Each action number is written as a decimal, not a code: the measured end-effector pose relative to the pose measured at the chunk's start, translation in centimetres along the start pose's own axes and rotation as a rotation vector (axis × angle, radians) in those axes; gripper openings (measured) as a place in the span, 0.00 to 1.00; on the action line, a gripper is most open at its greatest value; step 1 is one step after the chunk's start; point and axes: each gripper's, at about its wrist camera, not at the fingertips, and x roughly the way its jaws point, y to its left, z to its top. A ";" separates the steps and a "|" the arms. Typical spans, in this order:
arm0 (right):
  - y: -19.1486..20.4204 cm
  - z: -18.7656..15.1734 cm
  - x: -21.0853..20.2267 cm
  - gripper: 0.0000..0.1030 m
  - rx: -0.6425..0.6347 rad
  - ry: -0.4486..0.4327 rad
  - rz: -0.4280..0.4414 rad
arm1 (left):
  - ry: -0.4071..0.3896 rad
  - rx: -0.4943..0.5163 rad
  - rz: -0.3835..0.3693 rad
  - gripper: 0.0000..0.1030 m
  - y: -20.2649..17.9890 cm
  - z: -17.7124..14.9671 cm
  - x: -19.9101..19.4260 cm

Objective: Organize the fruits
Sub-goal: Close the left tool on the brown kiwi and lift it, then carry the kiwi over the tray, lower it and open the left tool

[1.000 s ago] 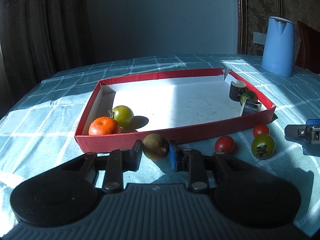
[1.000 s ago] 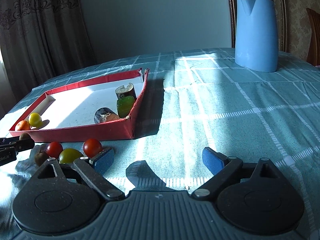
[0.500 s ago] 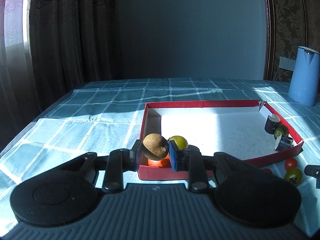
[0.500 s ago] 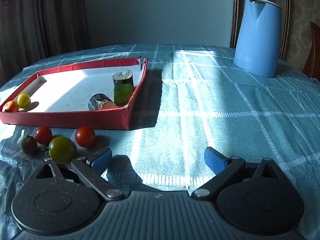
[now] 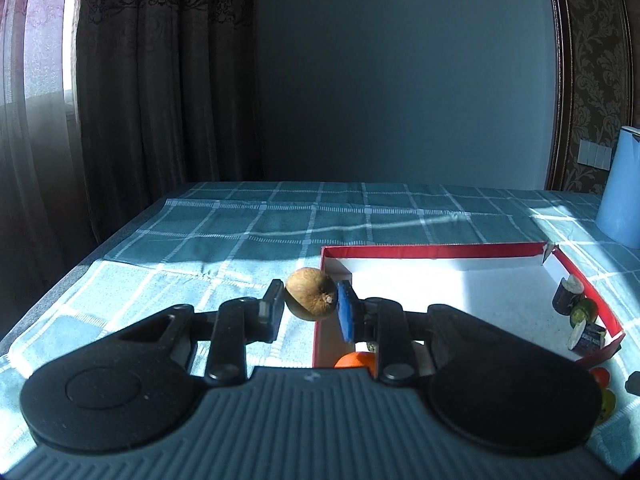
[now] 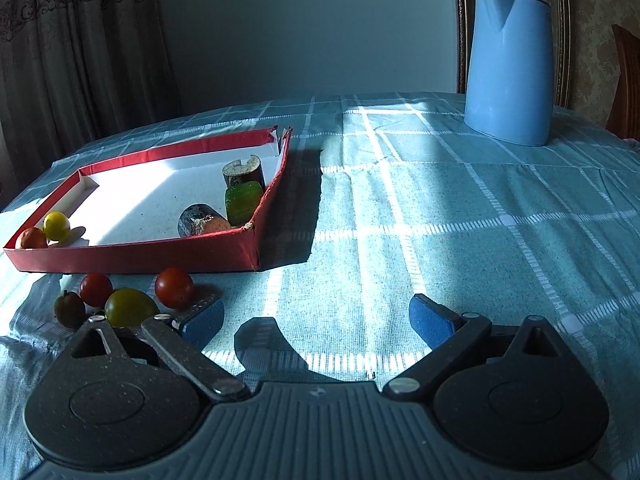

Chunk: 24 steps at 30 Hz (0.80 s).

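Checked teal tablecloth (image 6: 440, 200), left hand-held gripper (image 5: 310, 304) clamping brown fruit (image 5: 311, 294) above red tray (image 5: 440, 249) corner, right hand-held gripper (image 6: 316, 318) spread wide

No legible text, labels, brands or numbers in either view. Only mark: a small embossed emblem on the ribbed body of each gripper, centred behind the fingers, left gripper (image 5: 311, 307) and right gripper (image 6: 316, 320); too small to read.
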 end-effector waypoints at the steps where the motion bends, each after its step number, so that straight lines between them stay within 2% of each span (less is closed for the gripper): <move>1: -0.1 0.0 -0.1 0.97 0.006 -0.003 0.000 | 0.002 0.003 -0.002 0.25 -0.2 0.0 0.2; 16: -0.7 -0.1 -0.3 0.97 0.041 -0.016 0.009 | 0.024 -0.003 -0.020 0.25 -0.9 -1.4 0.3; 24: -0.7 -0.1 -0.3 0.97 0.042 -0.018 0.009 | 0.010 0.044 -0.006 0.25 -2.9 -2.1 0.1</move>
